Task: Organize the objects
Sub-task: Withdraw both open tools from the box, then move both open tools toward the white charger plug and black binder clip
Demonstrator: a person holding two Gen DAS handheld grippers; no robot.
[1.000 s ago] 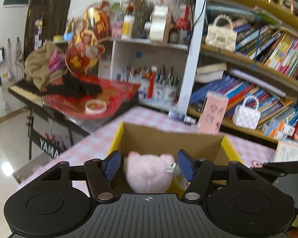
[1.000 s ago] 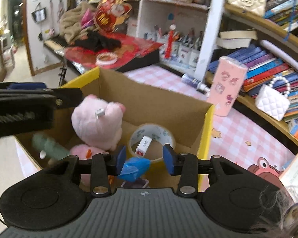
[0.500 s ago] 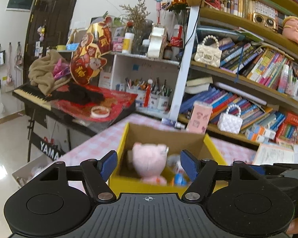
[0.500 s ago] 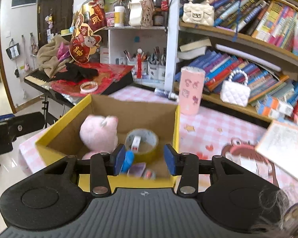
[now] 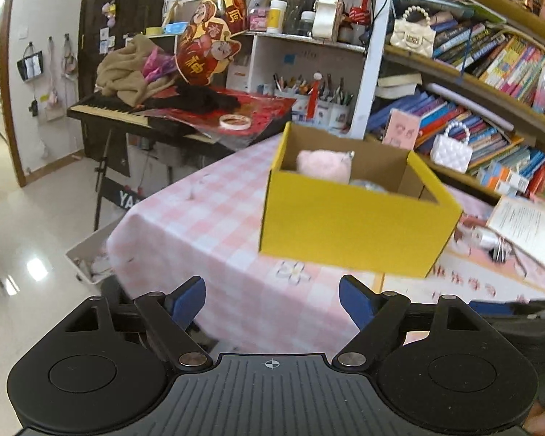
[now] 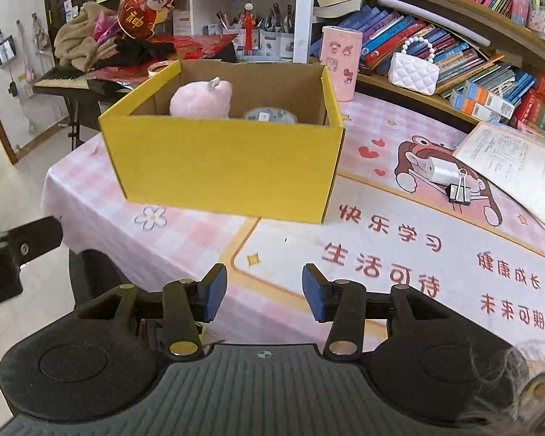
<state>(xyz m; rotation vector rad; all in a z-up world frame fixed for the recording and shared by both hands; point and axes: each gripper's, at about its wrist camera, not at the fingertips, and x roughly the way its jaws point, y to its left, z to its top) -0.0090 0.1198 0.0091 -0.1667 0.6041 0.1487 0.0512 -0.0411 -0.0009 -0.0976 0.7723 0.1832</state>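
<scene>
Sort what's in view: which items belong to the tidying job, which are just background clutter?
Job: yellow box, pink plush and tape roll inside it; white spool and binder clip, probably next.

Background: white handbag, pink case, open book, keyboard.

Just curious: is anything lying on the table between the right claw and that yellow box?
No objects. In the right wrist view, only printed tablecloth lies between the opening, empty right claw and the yellow box.
</scene>
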